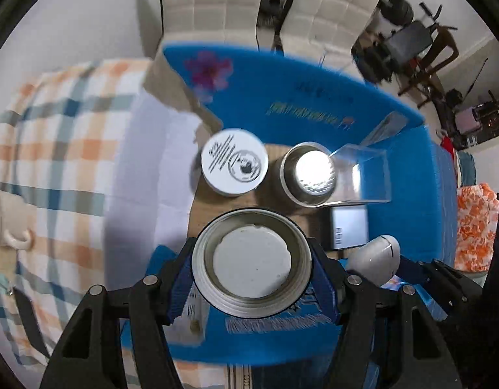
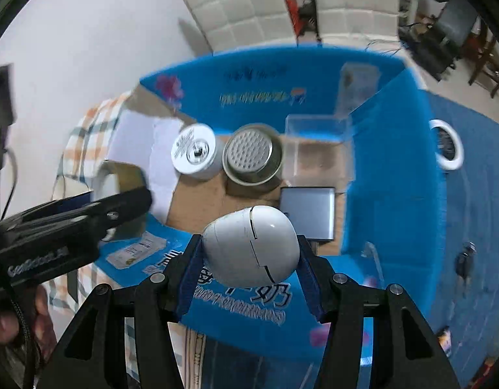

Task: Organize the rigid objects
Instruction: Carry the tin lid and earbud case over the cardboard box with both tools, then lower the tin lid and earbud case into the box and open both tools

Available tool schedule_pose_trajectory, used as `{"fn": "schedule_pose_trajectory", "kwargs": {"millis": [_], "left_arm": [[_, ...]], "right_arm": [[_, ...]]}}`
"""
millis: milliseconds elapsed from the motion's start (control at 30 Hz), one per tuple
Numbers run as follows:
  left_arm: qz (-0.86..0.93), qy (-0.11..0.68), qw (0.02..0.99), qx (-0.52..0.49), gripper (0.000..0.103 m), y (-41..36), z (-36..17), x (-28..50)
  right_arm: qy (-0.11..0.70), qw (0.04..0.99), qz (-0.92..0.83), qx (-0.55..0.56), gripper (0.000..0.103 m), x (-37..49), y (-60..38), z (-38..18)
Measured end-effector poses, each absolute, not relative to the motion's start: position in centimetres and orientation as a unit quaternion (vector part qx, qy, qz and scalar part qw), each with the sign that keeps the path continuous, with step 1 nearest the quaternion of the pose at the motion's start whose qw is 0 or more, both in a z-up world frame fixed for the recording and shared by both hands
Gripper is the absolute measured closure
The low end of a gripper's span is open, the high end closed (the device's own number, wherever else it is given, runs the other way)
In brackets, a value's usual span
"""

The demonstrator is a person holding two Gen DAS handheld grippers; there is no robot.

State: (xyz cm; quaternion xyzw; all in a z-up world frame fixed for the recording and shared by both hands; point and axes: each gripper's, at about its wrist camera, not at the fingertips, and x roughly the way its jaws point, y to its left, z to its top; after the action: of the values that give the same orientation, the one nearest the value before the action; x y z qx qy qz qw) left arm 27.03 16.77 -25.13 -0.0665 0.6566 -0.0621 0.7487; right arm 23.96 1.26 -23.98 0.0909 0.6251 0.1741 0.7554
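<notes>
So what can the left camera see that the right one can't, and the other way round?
Only the left wrist view shows the open threaded jar held in the left gripper, plus a cream mug on the checked cloth.

Only the right wrist view shows a white ring-shaped object on the blue surface outside the box.

Both show the blue cardboard box, the white round tin, the metal cup, the grey flat case and the white egg-shaped case held in the right gripper.
</notes>
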Motion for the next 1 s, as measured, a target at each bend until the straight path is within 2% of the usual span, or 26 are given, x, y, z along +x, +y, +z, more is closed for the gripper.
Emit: {"fn": "schedule_pose_trajectory", "kwargs": {"millis": [367, 767, 967, 1000], "left_arm": [[-0.065, 0.707, 0.702, -0.062, 0.04, 17.3, -30.3, 29.4], [-0.067, 0.751, 0.649, -0.106, 0.04, 17.9, -32.6, 28.9], [-0.067, 0.755, 0.644, -0.103, 0.033, 17.7, -32.2, 28.5], [-0.069, 0.754, 0.645, -0.105, 0.028, 17.4, -32.0, 28.3]], "right_arm": [[0.672, 0.709, 0.204, 0.062, 0.045, 26.0, 5.0, -30.9], [0.706, 0.679, 0.191, 0.061, 0.044, 27.2, 5.4, -33.3], [0.713, 0.672, 0.186, 0.07, 0.034, 28.3, 6.0, -33.7], [0.712, 0.673, 0.186, 0.071, 0.033, 28.4, 5.8, -33.5]]}}
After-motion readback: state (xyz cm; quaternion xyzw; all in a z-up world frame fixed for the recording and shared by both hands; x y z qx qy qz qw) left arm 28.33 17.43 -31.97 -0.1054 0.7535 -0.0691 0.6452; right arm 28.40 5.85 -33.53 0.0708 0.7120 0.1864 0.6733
